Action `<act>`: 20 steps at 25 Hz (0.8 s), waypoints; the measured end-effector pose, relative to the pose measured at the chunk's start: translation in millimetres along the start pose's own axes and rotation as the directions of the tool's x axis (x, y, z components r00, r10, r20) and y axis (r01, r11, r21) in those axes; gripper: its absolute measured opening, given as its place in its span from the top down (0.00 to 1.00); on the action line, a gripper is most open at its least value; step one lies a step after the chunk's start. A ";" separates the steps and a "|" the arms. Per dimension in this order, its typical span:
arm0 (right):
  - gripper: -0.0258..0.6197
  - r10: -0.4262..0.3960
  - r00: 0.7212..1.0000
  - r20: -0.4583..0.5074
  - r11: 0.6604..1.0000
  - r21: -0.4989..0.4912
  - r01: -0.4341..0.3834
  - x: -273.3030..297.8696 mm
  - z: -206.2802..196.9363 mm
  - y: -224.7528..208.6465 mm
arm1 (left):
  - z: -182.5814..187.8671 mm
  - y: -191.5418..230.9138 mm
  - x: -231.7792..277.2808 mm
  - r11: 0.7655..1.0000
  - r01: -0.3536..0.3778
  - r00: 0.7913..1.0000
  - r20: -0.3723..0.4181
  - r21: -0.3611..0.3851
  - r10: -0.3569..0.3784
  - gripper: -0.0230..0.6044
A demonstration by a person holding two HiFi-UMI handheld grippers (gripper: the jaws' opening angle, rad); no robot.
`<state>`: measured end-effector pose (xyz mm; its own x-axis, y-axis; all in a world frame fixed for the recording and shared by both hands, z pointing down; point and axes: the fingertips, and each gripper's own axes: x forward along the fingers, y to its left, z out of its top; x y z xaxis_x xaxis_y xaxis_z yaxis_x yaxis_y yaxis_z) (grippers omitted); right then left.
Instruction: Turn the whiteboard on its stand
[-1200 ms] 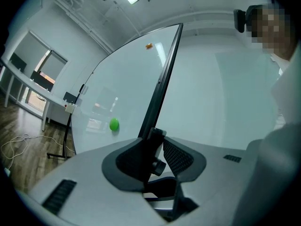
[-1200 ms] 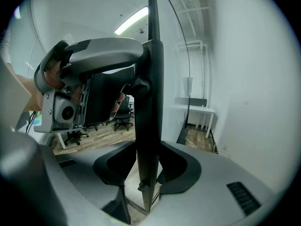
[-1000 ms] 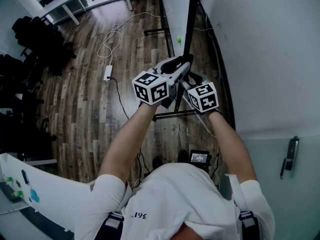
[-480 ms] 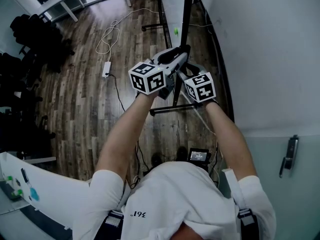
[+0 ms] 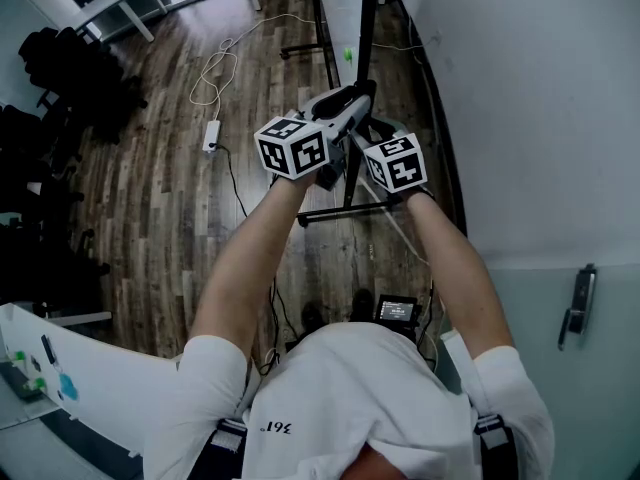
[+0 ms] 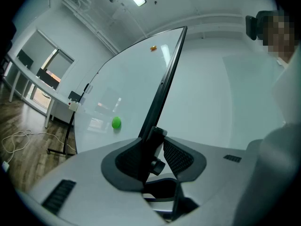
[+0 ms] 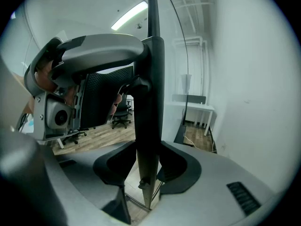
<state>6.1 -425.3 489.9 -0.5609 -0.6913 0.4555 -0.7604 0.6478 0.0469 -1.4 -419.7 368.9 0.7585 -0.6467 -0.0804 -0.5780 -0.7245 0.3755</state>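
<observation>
The whiteboard (image 6: 123,91) stands nearly edge-on to me, its black frame (image 5: 357,63) rising between my two hands. A green magnet (image 6: 116,123) sticks to its white face. My left gripper (image 6: 157,157) is shut on the frame's edge, one pad flat against it and the other against a small knob. Just below it on the same black edge (image 7: 151,79), my right gripper (image 7: 148,168) is shut too, with both pads against the bar. The left gripper (image 7: 101,69) shows above in the right gripper view. The stand's foot (image 5: 335,211) rests on the floor.
A pale wall (image 5: 520,98) runs close along the right, with a door handle (image 5: 571,318) nearer me. A power strip with a looped cable (image 5: 211,138) lies on the wood floor to the left. Black chairs (image 5: 70,78) and a white desk (image 5: 130,3) stand beyond.
Both grippers keep their hold on the frame's edge. The head view has shifted a little, so everything sits slightly higher in the picture.
</observation>
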 end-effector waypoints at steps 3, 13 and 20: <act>0.69 0.002 1.000 -0.008 1.000 0.001 -0.002 1.4 0.1 -1.9 | 0.1 1.5 1.9 1.000 -0.006 1.000 0.001 -0.005 0.006 0.74; 0.69 -0.014 1.000 -0.010 1.000 0.011 0.015 -2.2 -0.4 -1.2 | 0.2 -1.5 1.0 1.000 -0.006 1.000 -0.006 -0.017 0.005 0.74; 0.69 -0.023 1.000 -0.008 1.000 0.014 0.023 -10.5 3.8 3.3 | 5.2 -8.8 -3.2 1.000 0.008 1.000 -0.008 -0.021 -0.008 0.74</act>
<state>8.2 -417.2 481.9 -0.5409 -0.7031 0.4616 -0.7774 0.6274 0.0448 -0.3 -412.5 361.0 0.7652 -0.6393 -0.0763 -0.5659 -0.7243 0.3939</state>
